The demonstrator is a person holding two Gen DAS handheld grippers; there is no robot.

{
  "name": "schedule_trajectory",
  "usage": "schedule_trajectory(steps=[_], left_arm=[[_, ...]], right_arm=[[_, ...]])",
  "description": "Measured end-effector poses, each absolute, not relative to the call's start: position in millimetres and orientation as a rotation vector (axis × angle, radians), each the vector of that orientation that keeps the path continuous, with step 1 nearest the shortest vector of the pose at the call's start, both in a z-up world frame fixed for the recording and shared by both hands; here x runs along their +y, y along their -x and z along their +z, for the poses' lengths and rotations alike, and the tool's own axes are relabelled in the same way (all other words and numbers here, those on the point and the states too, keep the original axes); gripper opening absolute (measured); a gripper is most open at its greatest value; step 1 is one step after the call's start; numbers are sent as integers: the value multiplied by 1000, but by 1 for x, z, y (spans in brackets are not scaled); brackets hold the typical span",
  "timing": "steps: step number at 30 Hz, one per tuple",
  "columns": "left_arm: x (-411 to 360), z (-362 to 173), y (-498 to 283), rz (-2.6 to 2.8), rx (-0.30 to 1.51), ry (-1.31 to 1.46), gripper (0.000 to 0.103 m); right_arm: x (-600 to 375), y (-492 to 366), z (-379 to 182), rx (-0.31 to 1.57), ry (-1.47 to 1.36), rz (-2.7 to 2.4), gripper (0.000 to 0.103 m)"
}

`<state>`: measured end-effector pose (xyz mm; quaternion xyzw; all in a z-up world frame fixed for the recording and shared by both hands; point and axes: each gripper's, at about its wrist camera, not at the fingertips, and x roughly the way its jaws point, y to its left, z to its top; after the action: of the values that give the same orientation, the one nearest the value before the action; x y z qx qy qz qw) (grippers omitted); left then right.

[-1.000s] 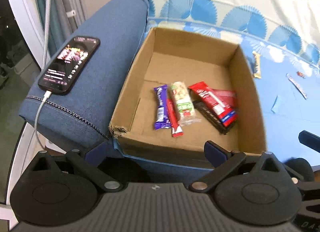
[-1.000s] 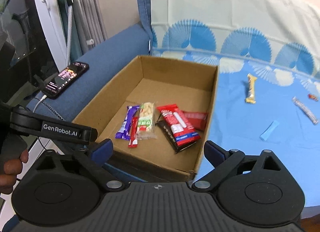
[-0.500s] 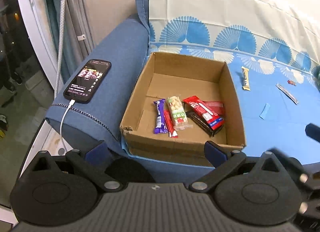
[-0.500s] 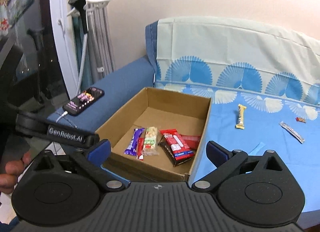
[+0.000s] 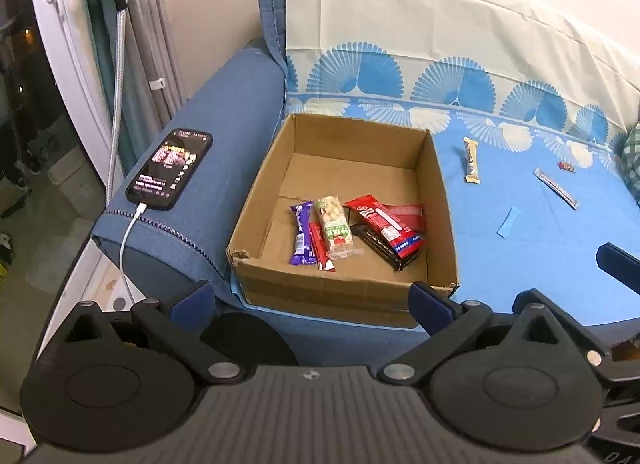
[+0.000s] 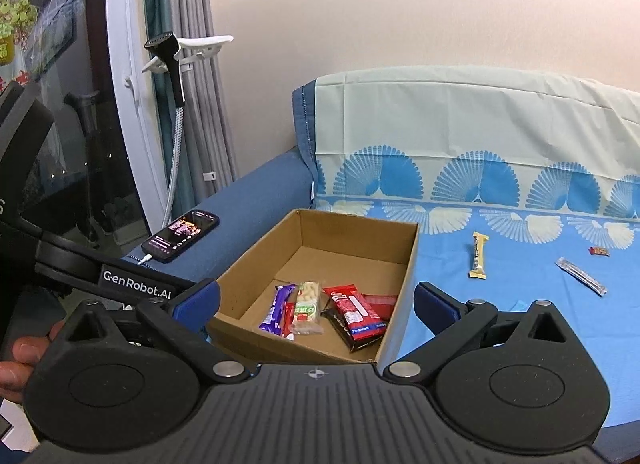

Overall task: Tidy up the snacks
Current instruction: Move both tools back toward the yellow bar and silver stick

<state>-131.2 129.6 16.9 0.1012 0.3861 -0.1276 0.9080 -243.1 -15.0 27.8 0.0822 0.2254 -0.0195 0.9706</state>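
An open cardboard box (image 5: 442,200) (image 6: 406,264) sits on the blue sofa cover. It holds several snack bars: a purple one (image 5: 302,238), a peanut bar (image 5: 334,226), a red pack (image 5: 384,230) (image 6: 354,314) and a black one. On the cover to its right lie a yellow bar (image 5: 471,160) (image 6: 479,260), a silver stick (image 5: 556,188) (image 6: 582,282), a small red candy (image 5: 566,167) and a blue sachet (image 5: 508,222). My left gripper (image 5: 310,298) and right gripper (image 6: 316,300) are open and empty, held back in front of the box.
A phone (image 5: 170,170) (image 6: 182,234) on a white charging cable lies on the blue sofa armrest (image 5: 224,104) left of the box. A window frame, curtains and a hanging steamer hose (image 6: 176,76) stand at the left. The left gripper's arm (image 6: 120,280) shows in the right wrist view.
Both grippers have pulled back and up from the box, so more of the sofa and wall shows. Nothing in the box or on the cover has moved.
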Motion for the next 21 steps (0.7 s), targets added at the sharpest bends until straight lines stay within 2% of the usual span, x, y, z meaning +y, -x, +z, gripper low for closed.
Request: schedule_trajectory(steps=[21], left_arm=[[70, 8, 115, -290, 825, -313, 103]], right_arm=[[-68, 242, 4, 476, -304, -107, 102]])
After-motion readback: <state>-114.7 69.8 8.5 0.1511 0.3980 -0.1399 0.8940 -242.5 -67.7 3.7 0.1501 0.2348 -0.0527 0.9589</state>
